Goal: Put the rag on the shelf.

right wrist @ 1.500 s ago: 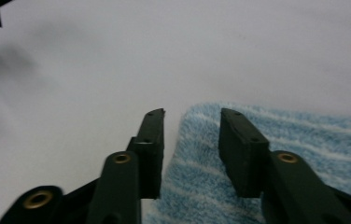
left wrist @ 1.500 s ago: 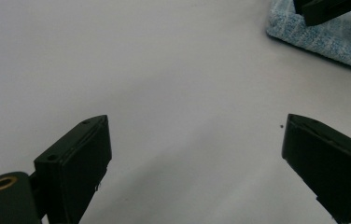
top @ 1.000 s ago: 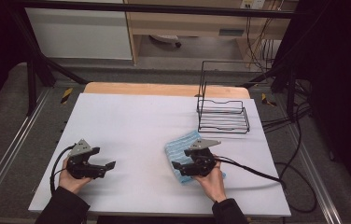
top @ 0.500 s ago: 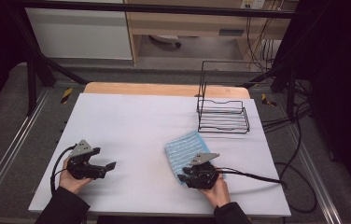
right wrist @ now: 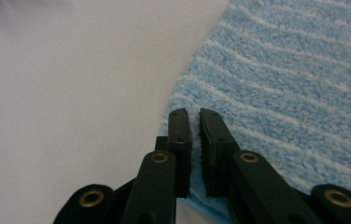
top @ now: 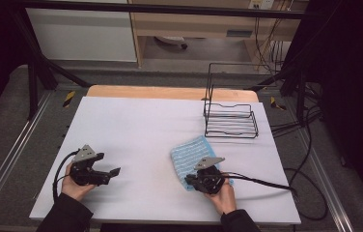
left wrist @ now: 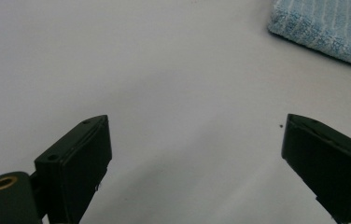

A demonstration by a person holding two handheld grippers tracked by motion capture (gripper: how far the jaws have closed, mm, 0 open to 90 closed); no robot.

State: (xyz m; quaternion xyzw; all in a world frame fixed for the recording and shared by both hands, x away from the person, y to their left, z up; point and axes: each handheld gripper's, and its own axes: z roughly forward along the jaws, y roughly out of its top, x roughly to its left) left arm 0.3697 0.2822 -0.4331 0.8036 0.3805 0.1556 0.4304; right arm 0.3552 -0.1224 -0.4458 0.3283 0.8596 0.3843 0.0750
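Observation:
A light blue striped towel [top: 194, 152] lies flat on the white table cover, right of centre. My right gripper [top: 189, 181] sits at the towel's near edge. In the right gripper view its jaws have just been closing and now pinch a thin fold of the towel [right wrist: 295, 93] edge between the right gripper [right wrist: 195, 116] pads. My left gripper [top: 113, 172] rests low over the bare cover at the near left, jaws wide apart with nothing between them. The left gripper view shows the left gripper [left wrist: 192, 154] over bare cover, with the towel [left wrist: 332, 28] corner far off at the top right.
A black wire rack [top: 231, 118] stands at the back right of the white table cover [top: 141, 125]. Cables [top: 266, 181] trail from the right gripper across the cover to the right edge. A wooden strip [top: 170, 92] runs along the far edge.
My right gripper has drawn back toward the person, off the towel's middle to its near edge, and its jaws have come together on that edge. The left gripper has stayed put.

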